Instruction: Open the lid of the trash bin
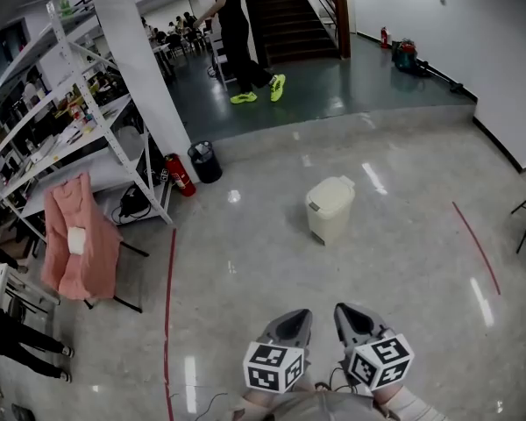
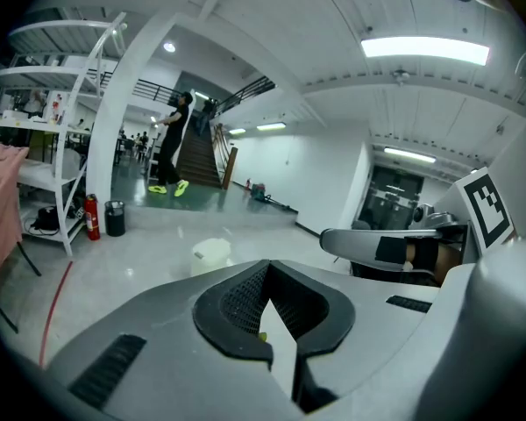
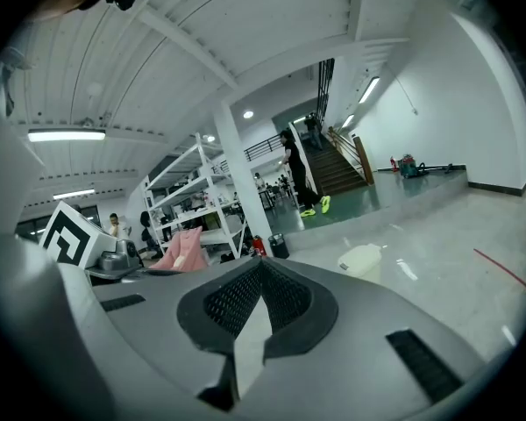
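Polished grey floor [image 1: 403, 261]; cream plastic trash bin [image 1: 327, 217] stands mid-floor, well ahead of me, lid [image 1: 331, 189] down. Left claw [image 1: 291, 323] and right claw [image 1: 354, 318] are both closed and empty. Risk: light bin skids or tips if I pry the lid one-sided.

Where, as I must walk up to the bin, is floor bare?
Bare floor lies nearside of the cream lidded plastic trash bin and rightward to the red floor line. Crowded at left: white metal shelving, pink draped garment, red fire extinguisher, black round waste basket.
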`<action>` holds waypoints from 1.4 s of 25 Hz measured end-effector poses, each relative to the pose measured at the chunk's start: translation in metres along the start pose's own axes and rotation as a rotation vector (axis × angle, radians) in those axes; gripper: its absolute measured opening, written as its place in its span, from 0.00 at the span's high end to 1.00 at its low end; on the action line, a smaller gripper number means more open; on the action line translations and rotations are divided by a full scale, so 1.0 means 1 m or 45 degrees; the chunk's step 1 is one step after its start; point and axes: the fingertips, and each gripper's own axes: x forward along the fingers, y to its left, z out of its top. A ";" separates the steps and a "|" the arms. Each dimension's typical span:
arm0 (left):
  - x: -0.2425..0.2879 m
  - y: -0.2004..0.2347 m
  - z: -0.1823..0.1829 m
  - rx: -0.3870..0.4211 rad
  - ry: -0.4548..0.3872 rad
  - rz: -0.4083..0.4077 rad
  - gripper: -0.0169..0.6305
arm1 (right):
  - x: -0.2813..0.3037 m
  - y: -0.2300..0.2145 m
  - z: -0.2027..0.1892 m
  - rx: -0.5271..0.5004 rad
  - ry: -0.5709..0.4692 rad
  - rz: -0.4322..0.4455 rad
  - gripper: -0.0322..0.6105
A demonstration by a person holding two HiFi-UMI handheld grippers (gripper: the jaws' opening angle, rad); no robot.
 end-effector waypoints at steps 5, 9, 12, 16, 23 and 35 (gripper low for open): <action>0.037 0.026 0.026 0.012 -0.002 -0.019 0.97 | 0.034 -0.023 0.018 -0.010 0.006 -0.031 0.95; 0.070 0.044 0.051 0.027 -0.004 -0.033 0.97 | 0.066 -0.043 0.039 -0.024 -0.002 -0.049 0.95; 0.094 0.062 0.065 0.054 0.006 -0.038 0.97 | 0.093 -0.059 0.051 -0.021 -0.008 -0.065 0.95; 0.122 0.084 0.088 0.074 0.022 -0.045 0.97 | 0.125 -0.077 0.070 -0.011 -0.013 -0.084 0.95; 0.163 0.127 0.118 0.083 0.031 -0.061 0.97 | 0.180 -0.098 0.095 -0.012 -0.033 -0.103 0.95; 0.214 0.196 0.146 0.090 0.055 -0.100 0.97 | 0.267 -0.116 0.118 -0.027 -0.023 -0.138 0.95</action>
